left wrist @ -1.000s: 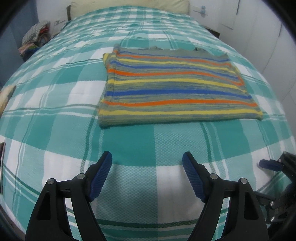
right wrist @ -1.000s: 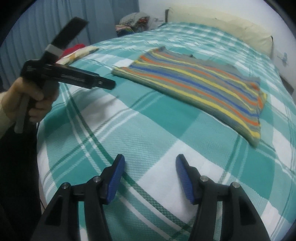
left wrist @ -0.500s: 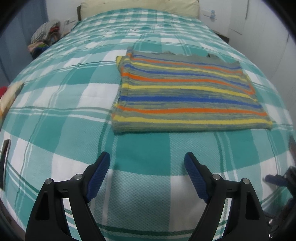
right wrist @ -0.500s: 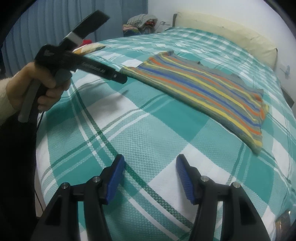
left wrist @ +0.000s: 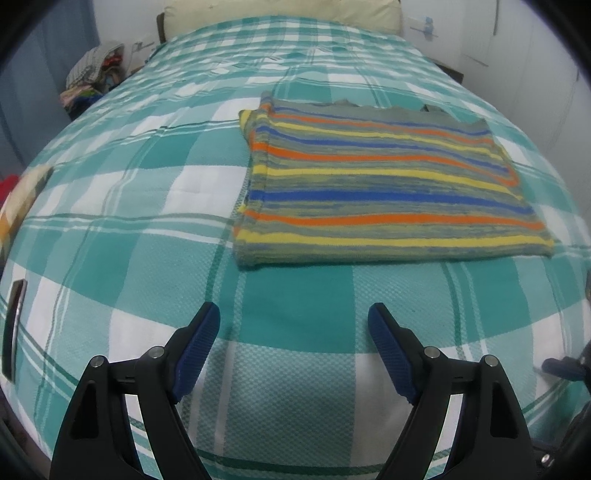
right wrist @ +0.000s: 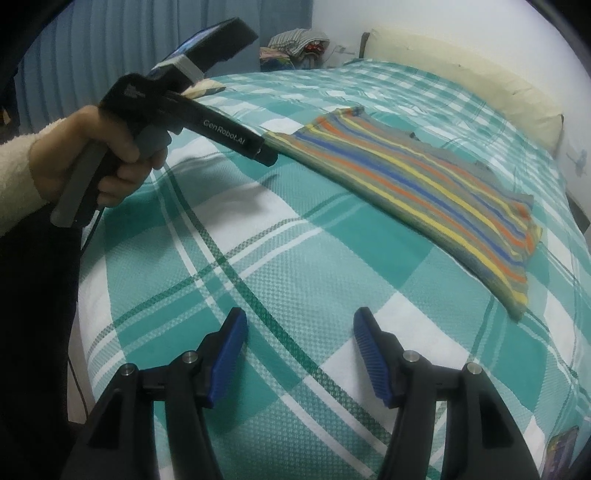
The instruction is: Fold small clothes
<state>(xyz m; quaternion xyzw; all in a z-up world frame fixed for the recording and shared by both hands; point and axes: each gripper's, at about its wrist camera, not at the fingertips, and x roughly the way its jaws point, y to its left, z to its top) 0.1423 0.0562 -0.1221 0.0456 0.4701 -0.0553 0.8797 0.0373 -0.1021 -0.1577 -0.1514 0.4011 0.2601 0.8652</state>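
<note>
Left wrist view shows the striped garment lying flat on the bed, folded into a neat rectangle with bands of orange, yellow, blue and grey-green running across it. Its near edge is straight, its left edge shows stacked layers, and a bit of grey trim peeks out along the far edge. What kind of garment it is cannot be told from the fold. It rests on the teal and white checked bedspread, right of centre, well short of the cream pillow at the headboard.

Nearer the camera the left tool hovers over bare bedspread with its blue pads spread wide, grasping nothing. The right tool is likewise released and empty, apart from the garment. From the right wrist view the left hand grips the left tool's handle, its tip close to the garment's near corner; whether it touches is unclear. A heap of clothes beside the bed is too blurred to sort out
</note>
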